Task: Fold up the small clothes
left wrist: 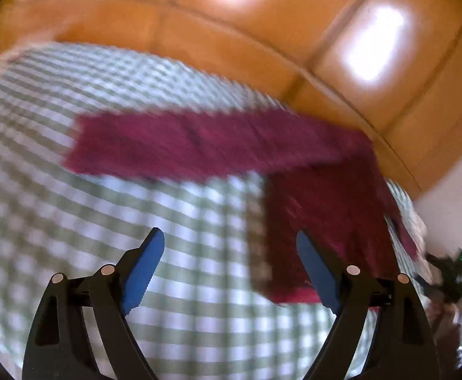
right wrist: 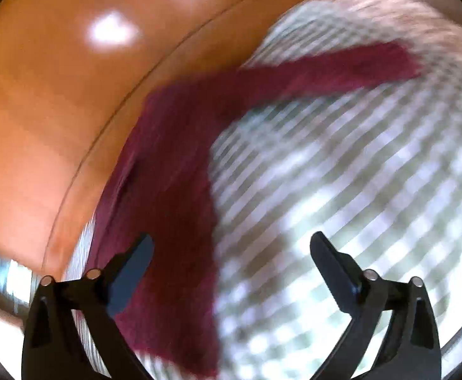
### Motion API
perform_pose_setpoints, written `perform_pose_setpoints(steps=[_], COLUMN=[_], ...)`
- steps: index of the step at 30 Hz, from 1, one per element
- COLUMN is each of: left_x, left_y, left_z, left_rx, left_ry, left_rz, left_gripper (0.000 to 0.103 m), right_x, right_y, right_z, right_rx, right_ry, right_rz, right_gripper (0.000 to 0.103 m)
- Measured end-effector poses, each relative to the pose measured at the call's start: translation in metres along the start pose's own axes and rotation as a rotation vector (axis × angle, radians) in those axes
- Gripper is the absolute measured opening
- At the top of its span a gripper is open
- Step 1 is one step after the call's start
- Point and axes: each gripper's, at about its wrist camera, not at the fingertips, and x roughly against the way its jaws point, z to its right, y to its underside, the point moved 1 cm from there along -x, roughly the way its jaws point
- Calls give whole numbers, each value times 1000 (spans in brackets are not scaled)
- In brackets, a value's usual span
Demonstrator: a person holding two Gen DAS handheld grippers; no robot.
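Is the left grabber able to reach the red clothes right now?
Probably yes. The left gripper is open above the checked cloth, and the maroon garment lies flat just ahead on its right side, with nothing between them.

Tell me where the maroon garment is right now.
The maroon garment lies spread on the checkered cloth, ahead of both open grippers, near the cloth's edge beside the orange floor.

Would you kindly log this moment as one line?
left gripper: open, empty | right gripper: open, empty | maroon garment: lying on checkered cloth, L-shaped | frames blurred
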Motion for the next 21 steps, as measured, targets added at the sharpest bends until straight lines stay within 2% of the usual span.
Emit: perform_pose_setpoints(steps=[2, 3, 5, 6, 7, 9, 10, 11, 15, 18, 21], left_x=[-32, -42, -65, -77, -86, -98, -98, -95, -61, -33, 1], left_y=[4, 5, 6, 6, 6, 9, 13, 14, 15, 18, 38], left_z=[13, 14, 20, 23, 22, 26, 32, 36, 56, 61, 56], left_rx=[10, 25, 75, 95, 104, 96, 67, 47, -38, -86, -115], left_ry=[60, 76, 145, 166, 167, 151, 136, 136, 158, 179, 184], left_rz=[-80, -106, -167, -192, -217, -251, -238, -226, -168, -147, -153], left_gripper=[78, 71, 69, 61, 43, 22, 18, 17, 13, 13, 13], right_x=[-24, -38, -54, -60, -62, -63, -61, -56, -26, 1, 19], right_y=[18, 27, 40, 45, 47, 47, 45, 45, 40, 53, 74], right_z=[-19, -29, -38, -40, -43, -44, -43, -44, -51, -62, -61], right_rx=[62, 91, 117, 137, 159, 166, 166, 171, 226, 298, 374], right_ry=[2, 20, 67, 104, 121, 132, 128, 118, 54, 3, 16], right_rz=[-68, -104, -152, -150, -143, -148, -152, -150, -124, -112, -126], right_gripper=[83, 79, 67, 66, 61, 37, 25, 21, 19, 18, 18])
